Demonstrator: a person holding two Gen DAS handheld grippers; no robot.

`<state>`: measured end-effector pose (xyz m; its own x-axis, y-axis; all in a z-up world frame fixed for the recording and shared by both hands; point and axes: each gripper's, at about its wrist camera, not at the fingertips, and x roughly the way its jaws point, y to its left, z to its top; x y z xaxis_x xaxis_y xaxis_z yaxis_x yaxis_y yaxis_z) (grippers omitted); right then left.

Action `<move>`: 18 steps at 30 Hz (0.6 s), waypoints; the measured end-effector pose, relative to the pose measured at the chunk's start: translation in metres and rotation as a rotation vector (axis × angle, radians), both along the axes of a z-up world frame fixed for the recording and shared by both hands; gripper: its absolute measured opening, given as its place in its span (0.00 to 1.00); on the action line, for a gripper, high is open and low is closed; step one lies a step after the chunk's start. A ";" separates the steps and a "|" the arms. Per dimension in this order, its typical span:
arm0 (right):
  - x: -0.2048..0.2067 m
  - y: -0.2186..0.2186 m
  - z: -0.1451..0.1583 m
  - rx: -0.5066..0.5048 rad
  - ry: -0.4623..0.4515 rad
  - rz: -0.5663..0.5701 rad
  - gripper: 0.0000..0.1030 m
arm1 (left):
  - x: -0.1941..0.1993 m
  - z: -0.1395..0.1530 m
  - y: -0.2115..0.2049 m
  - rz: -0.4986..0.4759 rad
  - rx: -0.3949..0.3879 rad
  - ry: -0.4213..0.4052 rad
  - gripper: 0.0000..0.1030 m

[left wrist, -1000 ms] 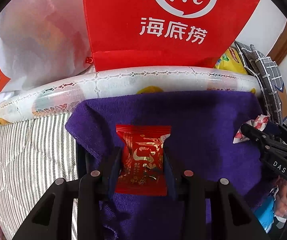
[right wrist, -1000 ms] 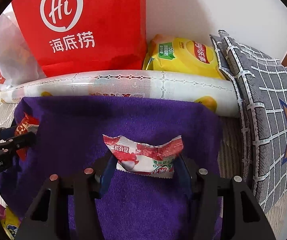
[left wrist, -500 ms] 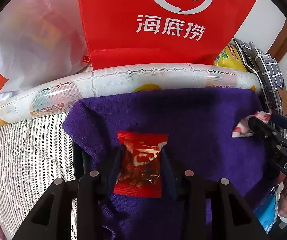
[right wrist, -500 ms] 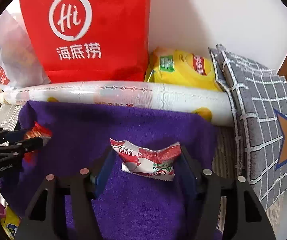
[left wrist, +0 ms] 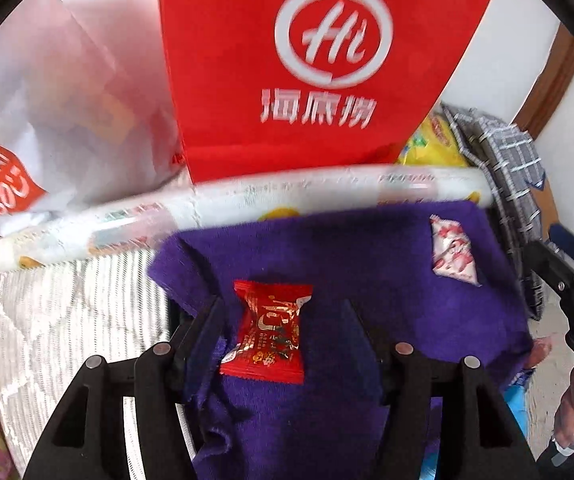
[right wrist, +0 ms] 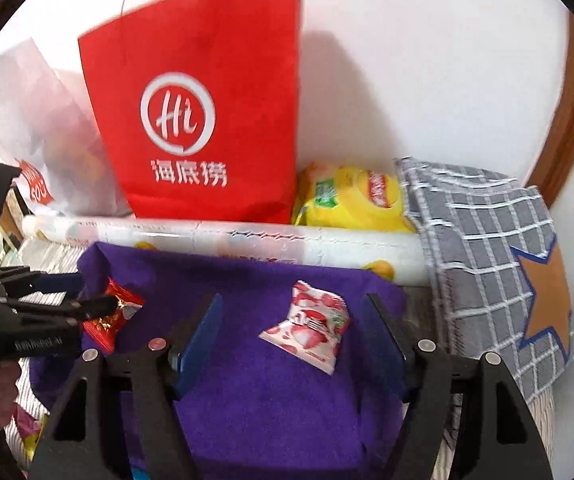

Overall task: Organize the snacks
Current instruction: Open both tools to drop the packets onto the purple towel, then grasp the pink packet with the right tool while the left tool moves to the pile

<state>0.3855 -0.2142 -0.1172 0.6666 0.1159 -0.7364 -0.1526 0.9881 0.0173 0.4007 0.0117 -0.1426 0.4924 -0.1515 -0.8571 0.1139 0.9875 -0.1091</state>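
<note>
A red candy packet [left wrist: 269, 332] lies on the purple towel [left wrist: 367, 264] between the open fingers of my left gripper [left wrist: 283, 320], free of both pads. It also shows in the right wrist view [right wrist: 113, 316], next to the left gripper [right wrist: 87, 300]. A white and red strawberry candy packet [right wrist: 311, 326] lies on the towel [right wrist: 267, 400] between the open fingers of my right gripper [right wrist: 293, 320], touching neither. It also shows at the towel's far right in the left wrist view [left wrist: 453, 250]. The right gripper's body [left wrist: 567, 292] is at that view's right edge.
A red paper bag [right wrist: 207, 120] and a white plastic bag [right wrist: 43, 128] stand at the wall behind a rolled printed sheet [right wrist: 247, 240]. A yellow chip bag [right wrist: 351, 200] and a grey checked cushion [right wrist: 495, 272] are at the right. Striped bedding [left wrist: 75, 312] lies left of the towel.
Both grippers have opened and drawn back. The red candy and the strawberry candy were let go and now lie on the purple towel.
</note>
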 end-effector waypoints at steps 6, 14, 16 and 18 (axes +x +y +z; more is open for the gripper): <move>-0.025 -0.069 0.002 0.023 0.040 -0.119 0.69 | -0.019 0.028 0.002 -0.006 -0.012 -0.059 0.58; -0.069 -0.128 -0.025 0.065 0.124 -0.210 0.69 | -0.051 0.035 0.000 -0.004 -0.003 -0.052 0.58; -0.079 -0.128 -0.034 0.080 0.141 -0.194 0.69 | -0.060 0.034 -0.001 -0.004 0.001 -0.049 0.58; -0.086 -0.124 -0.041 0.091 0.146 -0.174 0.69 | -0.069 0.034 0.001 0.002 0.009 -0.048 0.58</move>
